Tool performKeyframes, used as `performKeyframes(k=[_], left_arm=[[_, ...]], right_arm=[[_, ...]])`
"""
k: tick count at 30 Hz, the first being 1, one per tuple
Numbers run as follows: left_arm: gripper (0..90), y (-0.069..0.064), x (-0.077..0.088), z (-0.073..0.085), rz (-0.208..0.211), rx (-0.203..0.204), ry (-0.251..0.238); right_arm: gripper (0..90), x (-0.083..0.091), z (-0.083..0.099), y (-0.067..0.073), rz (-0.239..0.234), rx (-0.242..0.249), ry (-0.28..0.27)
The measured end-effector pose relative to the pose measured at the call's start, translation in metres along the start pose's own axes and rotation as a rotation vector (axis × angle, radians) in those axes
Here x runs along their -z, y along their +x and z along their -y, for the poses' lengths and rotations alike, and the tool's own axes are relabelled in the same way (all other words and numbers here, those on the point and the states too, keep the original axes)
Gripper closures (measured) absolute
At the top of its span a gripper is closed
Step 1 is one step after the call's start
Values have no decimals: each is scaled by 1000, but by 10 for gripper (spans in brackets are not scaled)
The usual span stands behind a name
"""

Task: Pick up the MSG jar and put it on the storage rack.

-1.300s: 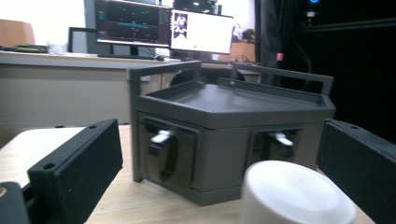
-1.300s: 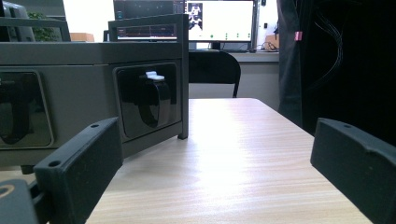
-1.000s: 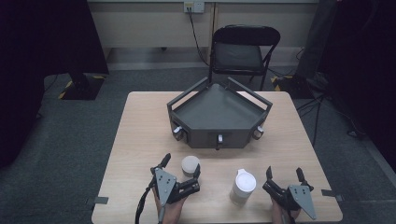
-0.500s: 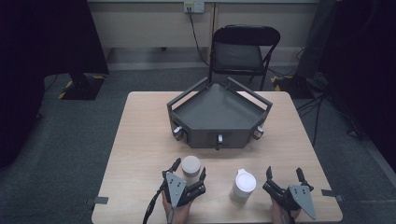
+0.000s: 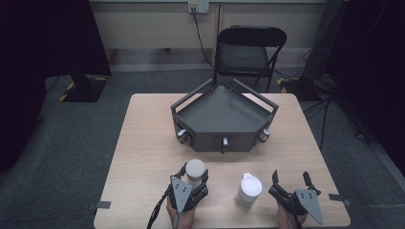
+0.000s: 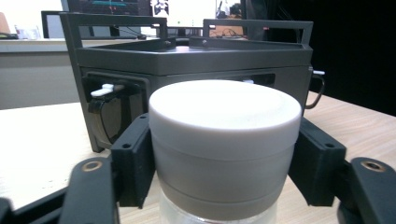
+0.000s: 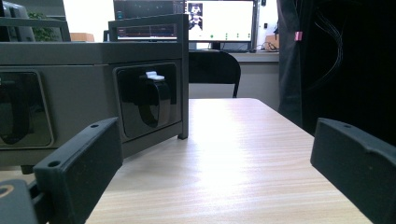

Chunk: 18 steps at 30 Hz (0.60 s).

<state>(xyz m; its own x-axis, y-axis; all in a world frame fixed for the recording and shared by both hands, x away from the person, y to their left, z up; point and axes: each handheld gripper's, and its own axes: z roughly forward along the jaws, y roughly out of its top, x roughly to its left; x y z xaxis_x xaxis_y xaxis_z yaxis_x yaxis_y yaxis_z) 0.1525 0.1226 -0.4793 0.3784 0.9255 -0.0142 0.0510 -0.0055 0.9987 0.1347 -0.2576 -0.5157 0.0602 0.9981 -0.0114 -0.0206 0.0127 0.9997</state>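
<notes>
The left gripper [image 5: 195, 177] has just closed, its fingers [image 6: 133, 161] pinching the white-lidded jar [image 6: 224, 140] between them; the right gripper [image 5: 290, 181] fingers [image 7: 79, 168] are spread on nothing.

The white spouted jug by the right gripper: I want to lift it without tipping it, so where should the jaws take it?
Grip the white spouted jug across its round body below the lid, coming level from the near right, where the open right gripper waits. It stands upright, so its straight sides probably suit the flat pads.

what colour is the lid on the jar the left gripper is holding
White to off-white lid on a clear jar; the left gripper view shows it best.
</notes>
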Motion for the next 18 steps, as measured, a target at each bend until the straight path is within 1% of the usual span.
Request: performKeyframes(k=[5,7,18], left_arm=[[340,2,0,-1,6,2,4],[340,2,0,-1,9,9,4],[341,4,0,-4,13,10,13]], right_arm=[[8,0,0,0,0,0,0],[8,0,0,0,0,0,0],[8,0,0,0,0,0,0]])
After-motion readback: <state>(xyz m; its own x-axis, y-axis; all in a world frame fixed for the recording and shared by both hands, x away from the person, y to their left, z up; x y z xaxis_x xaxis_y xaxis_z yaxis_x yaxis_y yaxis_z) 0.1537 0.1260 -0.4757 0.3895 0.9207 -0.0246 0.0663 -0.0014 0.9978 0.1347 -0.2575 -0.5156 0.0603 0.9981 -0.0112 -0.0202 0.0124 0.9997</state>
